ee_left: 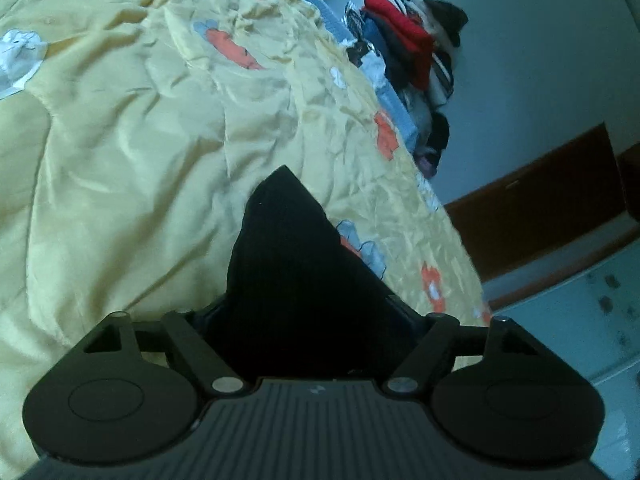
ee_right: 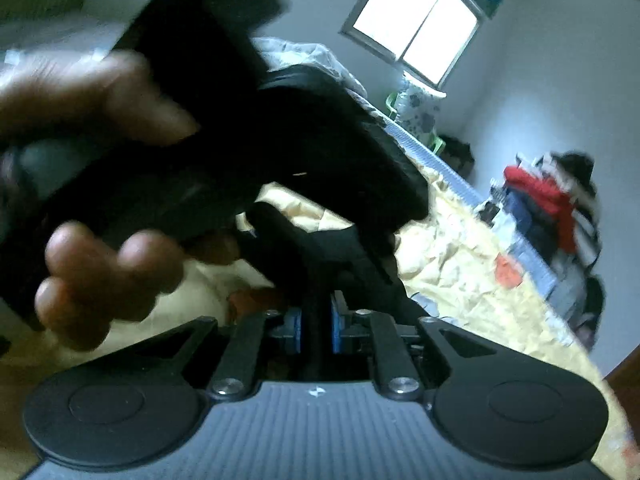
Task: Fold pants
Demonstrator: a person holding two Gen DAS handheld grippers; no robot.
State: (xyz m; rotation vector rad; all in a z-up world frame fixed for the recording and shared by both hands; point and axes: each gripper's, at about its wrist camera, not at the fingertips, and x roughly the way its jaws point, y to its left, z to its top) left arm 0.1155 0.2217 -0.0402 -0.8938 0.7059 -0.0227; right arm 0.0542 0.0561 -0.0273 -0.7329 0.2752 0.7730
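Yellow patterned bedspread (ee_left: 120,152), clothes heap (ee_left: 412,52) beside bed, bright window (ee_right: 420,28)

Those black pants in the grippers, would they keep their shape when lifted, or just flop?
Probably flop: the black pants drape in a soft, tapering fold from the left hand-held gripper, with no stiff edge. They look fairly thick and opaque, so perhaps a bit heavy. The right hand-held gripper pinches dark cloth between its blue pads, so slipping seems unlikely.

The black pants (ee_left: 296,280) rise bunched off the yellow quilt, apparently pinched at both ends.
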